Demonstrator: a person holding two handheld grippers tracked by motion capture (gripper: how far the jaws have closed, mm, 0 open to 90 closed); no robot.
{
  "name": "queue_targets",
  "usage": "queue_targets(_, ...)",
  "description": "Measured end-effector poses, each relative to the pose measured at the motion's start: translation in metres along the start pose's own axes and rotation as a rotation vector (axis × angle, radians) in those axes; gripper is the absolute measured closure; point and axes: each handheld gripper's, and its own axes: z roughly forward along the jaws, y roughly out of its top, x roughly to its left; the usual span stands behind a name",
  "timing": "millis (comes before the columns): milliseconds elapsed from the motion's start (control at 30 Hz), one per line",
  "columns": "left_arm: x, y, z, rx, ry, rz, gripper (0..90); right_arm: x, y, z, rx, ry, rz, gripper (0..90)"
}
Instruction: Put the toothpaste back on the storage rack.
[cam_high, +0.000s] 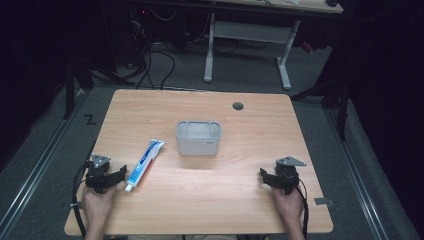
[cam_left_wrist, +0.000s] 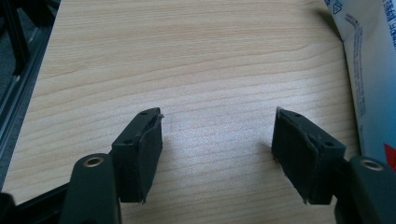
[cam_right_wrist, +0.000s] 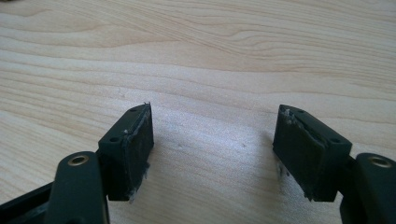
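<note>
White-and-blue toothpaste tube (cam_high: 144, 165) lies just right of my wide-open left tool (cam_high: 121, 174), long axis angling away toward the translucent plastic bin (cam_high: 198, 138).

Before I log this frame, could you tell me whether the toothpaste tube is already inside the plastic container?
No, the toothpaste tube lies flat on the table, left of the plastic container.

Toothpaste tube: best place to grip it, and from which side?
Grip the toothpaste tube across its mid-body, where it is flat and narrow enough for the open left gripper beside it. It lies flat on the table, cap toward the person, crimped end pointing toward the bin. Probably best to come from above, fingers straddling the two long edges; the cap end looks too small.
</note>
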Motion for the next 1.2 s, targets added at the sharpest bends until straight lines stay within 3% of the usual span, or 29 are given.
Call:
queue_targets(100, 0.0, 0.0, 0.0, -0.001, -0.003, -0.007, 33.1, 0.0, 0.0, 0.0, 0.0, 0.0, 0.0, 28.6)
queue_targets(167, 0.002, 0.0, 0.0, -0.003, -0.032, -0.026, 29.2, 0.0, 0.0, 0.0, 0.0, 0.0, 0.0, 28.6)
queue_targets(300, -0.002, 0.001, 0.002, 0.01, -0.017, 0.008, 27.2, 0.0, 0.0, 0.0, 0.0, -0.001, 0.0, 28.6)
queue_targets(567, -0.004, 0.004, 0.001, 0.039, -0.021, 0.006, 23.6, 0.0, 0.0, 0.0, 0.0, 0.001, -0.002, 28.6)
queue_targets(767, 0.001, 0.005, 0.001, 0.019, -0.047, -0.051, 28.4, 0.0, 0.0, 0.0, 0.001, 0.001, -0.002, 28.6)
queue_targets(1200, 0.002, 0.01, -0.011, -0.02, -0.088, -0.018, 36.6, 0.0, 0.0, 0.0, 0.0, 0.0, -0.002, 28.6)
